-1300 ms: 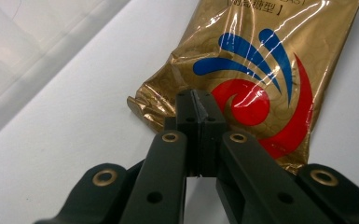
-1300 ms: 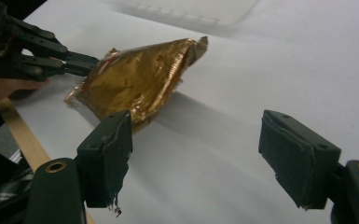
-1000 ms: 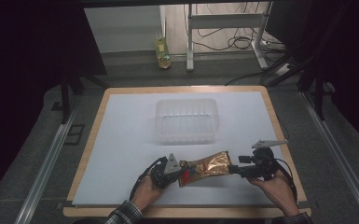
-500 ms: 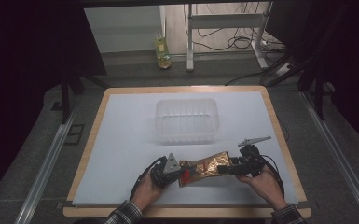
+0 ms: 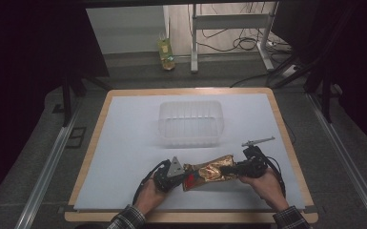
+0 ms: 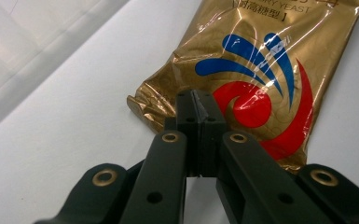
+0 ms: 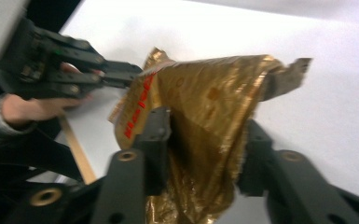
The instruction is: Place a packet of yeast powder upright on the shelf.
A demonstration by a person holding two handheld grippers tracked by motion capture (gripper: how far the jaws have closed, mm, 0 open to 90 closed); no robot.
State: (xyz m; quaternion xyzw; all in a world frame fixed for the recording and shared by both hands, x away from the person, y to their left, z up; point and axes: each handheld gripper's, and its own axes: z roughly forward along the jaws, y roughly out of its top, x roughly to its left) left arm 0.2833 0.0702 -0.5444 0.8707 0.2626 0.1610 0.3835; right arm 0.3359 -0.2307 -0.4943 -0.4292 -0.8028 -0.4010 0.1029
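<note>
Here, near the counter's [image 5: 124, 143] front edge and well short of the clear plastic tub [image 5: 190, 122], the gold foil packet [image 5: 207, 172] stretches between both tools, the left hand-held gripper [image 6: 196, 105] pinched tight on its corner, the right hand-held gripper [image 7: 205, 149] spread wide around its opposite end.

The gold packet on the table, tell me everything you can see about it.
The gold packet is crinkled shiny foil printed with a red and blue swirl and the word YEAST. It lies lengthwise near the front of the white table. The left gripper is shut on one end; the right gripper straddles the other, torn-looking end.
</note>
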